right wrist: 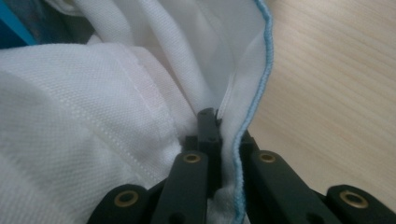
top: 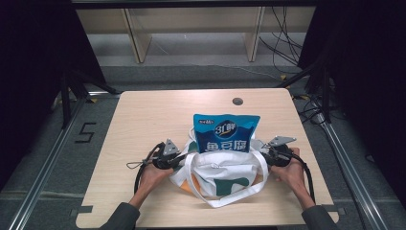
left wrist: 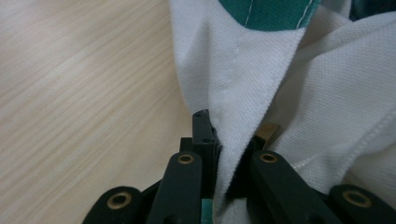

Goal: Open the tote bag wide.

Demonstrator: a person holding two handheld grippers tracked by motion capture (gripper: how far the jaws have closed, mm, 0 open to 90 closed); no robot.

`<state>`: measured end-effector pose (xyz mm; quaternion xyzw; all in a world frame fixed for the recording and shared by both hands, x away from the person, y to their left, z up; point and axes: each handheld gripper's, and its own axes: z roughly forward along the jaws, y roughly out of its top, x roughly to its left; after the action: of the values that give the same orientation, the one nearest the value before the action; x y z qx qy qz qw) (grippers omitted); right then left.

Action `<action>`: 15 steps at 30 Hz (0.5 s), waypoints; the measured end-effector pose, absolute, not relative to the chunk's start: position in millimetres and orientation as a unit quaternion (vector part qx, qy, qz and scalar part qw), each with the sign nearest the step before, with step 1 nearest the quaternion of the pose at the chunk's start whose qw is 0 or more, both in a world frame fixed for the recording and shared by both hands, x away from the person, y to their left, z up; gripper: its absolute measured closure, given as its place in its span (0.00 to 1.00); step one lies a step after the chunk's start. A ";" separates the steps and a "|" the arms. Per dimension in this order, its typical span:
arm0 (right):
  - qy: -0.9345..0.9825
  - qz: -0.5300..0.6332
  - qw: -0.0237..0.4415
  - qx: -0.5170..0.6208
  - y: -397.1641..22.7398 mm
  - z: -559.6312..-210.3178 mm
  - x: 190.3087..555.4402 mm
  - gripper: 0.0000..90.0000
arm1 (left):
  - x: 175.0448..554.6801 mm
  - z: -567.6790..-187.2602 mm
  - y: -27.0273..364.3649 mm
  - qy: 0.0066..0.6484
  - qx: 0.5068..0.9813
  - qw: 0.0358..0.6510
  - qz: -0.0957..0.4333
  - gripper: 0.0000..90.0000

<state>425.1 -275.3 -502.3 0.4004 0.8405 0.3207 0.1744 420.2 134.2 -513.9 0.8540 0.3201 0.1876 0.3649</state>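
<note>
Tote bag (top: 225,175), white cloth with green and orange print, lying low and centre in the high view on the wooden table (top: 143,124), loop handles spilling toward the bottom edge. Blue snack packet (top: 225,133) standing upright in the bag's mouth, top half clear of the cloth, just above the frame's middle.

Left gripper (top: 178,158) at the bag's left rim, jaws nearly closed and pinching a fold of white fabric (left wrist: 224,140), stitched hem running up between the pads, bare table filling the left of that view.

Right gripper (top: 266,154) at the bag's right rim, likewise clamped on cloth (right wrist: 229,135), a pale blue stitched edge (right wrist: 261,84) curving up beside the jaws, table at right.
</note>
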 end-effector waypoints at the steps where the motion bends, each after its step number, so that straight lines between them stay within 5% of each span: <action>1: 0.836 0.325 0.184 0.402 -274.0 -504.0 426.1 0.98 | 421.1 -515.3 133.3 0.328 0.847 0.375 0.188 0.94; 15: 0.828 0.318 0.190 0.420 -269.8 -504.4 453.8 0.98 | 446.5 -516.5 132.6 0.342 0.839 0.367 0.211 0.94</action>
<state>453.8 -269.8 -504.4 0.4203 0.8284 0.3178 0.1900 446.5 132.6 -516.5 0.8390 0.3419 0.2110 0.3669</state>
